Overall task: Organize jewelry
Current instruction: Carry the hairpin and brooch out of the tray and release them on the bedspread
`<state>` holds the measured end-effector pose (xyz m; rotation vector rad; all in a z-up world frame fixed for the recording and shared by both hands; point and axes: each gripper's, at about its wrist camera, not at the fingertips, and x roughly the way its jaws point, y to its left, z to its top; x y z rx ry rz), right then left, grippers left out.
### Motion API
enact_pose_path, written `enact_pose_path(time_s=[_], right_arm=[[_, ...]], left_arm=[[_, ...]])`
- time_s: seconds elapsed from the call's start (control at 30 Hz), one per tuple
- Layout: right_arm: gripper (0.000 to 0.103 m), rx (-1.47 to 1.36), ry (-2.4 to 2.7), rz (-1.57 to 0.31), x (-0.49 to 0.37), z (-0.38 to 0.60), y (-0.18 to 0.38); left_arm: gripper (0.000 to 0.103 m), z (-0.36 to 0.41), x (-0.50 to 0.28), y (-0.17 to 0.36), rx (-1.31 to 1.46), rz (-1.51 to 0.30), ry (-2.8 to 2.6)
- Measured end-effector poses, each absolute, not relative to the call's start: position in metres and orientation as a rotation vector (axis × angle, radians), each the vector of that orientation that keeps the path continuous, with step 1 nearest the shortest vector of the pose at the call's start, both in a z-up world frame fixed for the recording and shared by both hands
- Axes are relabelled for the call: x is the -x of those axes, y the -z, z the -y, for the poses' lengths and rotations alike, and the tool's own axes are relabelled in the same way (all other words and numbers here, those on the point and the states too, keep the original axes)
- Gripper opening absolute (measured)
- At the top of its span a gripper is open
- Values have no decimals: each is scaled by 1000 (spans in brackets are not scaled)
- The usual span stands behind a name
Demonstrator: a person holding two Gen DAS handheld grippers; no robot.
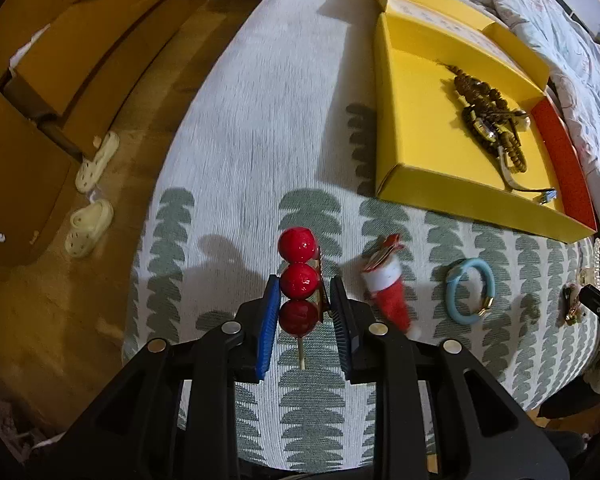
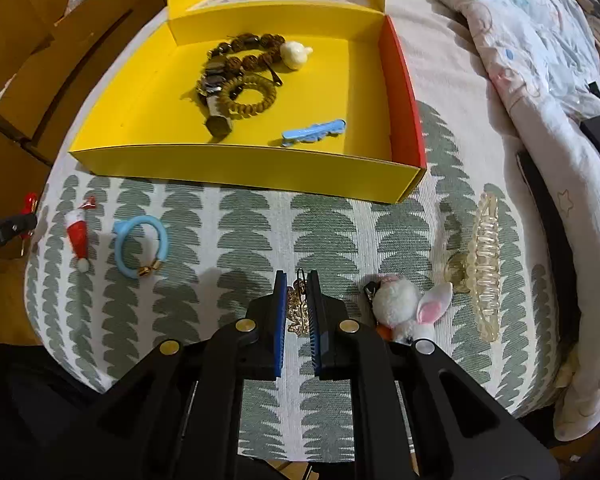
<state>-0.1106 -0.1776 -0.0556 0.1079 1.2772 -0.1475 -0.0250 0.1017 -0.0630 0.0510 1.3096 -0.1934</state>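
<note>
My left gripper stands around a hair clip of three red balls on a stick lying on the bedspread; the left pad touches the balls, the right pad stands slightly off. My right gripper is closed on a gold chain-like hair pin. The yellow box holds brown bead bracelets, a cream charm and a blue clip. A Santa-hat clip, a blue hair tie, a bunny pom-pom and a clear claw clip lie on the bed.
The bed's edge runs along the left, with the wooden floor, two cream slippers and cardboard boxes below it. A rumpled quilt lies to the right of the box.
</note>
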Motion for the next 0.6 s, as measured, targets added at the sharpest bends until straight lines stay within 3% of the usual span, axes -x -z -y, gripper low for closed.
enact_pose_path(time_s=[0.37, 0.43, 0.6], right_arm=[[12, -113, 174, -1321, 96, 187, 77], [18, -104, 179, -1325, 93, 187, 79], [20, -95, 185, -1337, 90, 184, 81]], left_arm=[[26, -88, 19, 90, -104, -1365, 191], [26, -87, 17, 92, -107, -1370, 194], [27, -87, 15, 92, -104, -1375, 196]])
